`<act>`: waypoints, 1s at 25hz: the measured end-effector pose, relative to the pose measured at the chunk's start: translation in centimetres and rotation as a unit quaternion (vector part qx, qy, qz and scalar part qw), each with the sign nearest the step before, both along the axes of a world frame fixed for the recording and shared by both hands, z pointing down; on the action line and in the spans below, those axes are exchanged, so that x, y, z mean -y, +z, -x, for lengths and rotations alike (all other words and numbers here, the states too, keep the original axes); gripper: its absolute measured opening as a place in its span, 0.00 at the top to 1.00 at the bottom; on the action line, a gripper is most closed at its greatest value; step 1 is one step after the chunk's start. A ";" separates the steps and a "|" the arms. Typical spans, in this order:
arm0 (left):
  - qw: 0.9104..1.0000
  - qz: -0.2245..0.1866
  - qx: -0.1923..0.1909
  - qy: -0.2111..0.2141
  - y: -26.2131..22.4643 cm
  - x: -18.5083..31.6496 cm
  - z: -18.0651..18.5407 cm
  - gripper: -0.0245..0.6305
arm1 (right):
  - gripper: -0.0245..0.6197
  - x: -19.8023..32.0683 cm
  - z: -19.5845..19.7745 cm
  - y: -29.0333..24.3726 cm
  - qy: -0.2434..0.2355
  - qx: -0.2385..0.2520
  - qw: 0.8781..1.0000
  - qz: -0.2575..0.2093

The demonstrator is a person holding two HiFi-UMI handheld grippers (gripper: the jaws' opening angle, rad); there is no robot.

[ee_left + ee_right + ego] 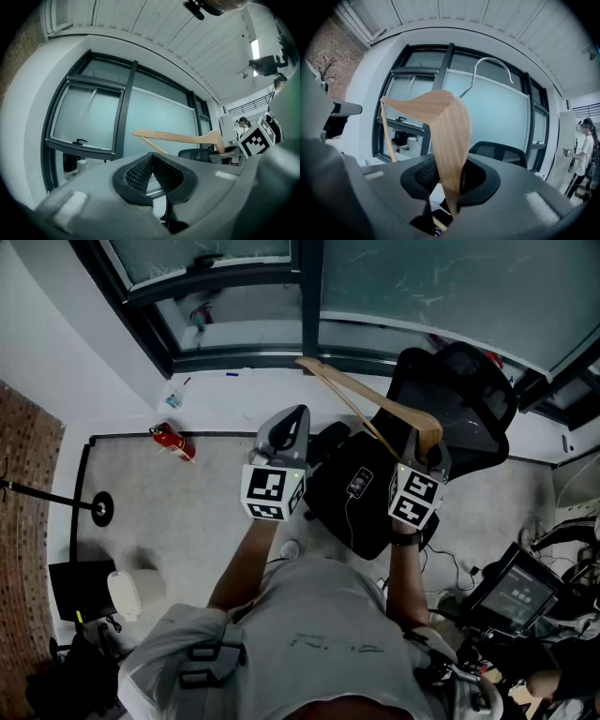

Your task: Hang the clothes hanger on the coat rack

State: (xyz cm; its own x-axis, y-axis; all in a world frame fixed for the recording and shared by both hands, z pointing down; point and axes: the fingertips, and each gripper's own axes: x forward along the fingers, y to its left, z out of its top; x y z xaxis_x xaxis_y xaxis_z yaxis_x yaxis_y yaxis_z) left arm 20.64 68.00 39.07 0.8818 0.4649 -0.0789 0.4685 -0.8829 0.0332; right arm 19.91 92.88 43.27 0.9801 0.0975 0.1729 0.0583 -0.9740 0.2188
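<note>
A wooden clothes hanger (375, 409) with a metal hook (487, 63) is held up in front of the window. My right gripper (429, 451) is shut on one end of it, and the wood (445, 126) rises from between the pads in the right gripper view. The other arm of the hanger (178, 137) reaches left across the left gripper view. My left gripper (291, 423) is level beside it, shut, with nothing between its pads (140, 171). A thin pole on a round base (98, 509) stands at the left. Its branched top (328, 63) shows against the brick wall.
A black office chair (459, 399) stands right behind the hanger. A black bag (337, 507) with a phone on it lies below my grippers. A red fire extinguisher (173, 442) lies on the floor by the window sill. A person (583, 154) stands far right.
</note>
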 end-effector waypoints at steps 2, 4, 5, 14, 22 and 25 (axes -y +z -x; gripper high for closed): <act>1.000 -0.004 0.003 -0.001 0.3 -0.2 0.7 0.96 | 0.81 0.3 0.5 0.5 -0.007 0.001 1.000 -0.007; 1.000 -0.005 0.006 -0.003 0.7 -0.4 1.3 0.96 | 0.81 0.2 0.9 0.8 -0.011 0.002 1.000 -0.015; 1.000 -0.005 0.008 -0.005 0.9 -0.5 1.5 0.96 | 0.81 0.0 1.0 0.9 -0.011 0.001 1.000 -0.018; 0.999 -0.002 0.028 -0.045 1.9 1.7 4.0 0.96 | 0.81 -0.6 1.9 0.7 -0.020 -0.003 0.999 -0.030; 0.997 0.001 0.036 -0.070 3.1 1.1 7.7 0.96 | 0.81 0.2 4.4 2.2 -0.063 0.012 0.998 -0.028; 0.994 0.004 0.054 -0.097 4.7 1.6 10.4 0.96 | 0.81 1.6 5.4 3.3 -0.099 0.025 0.995 -0.023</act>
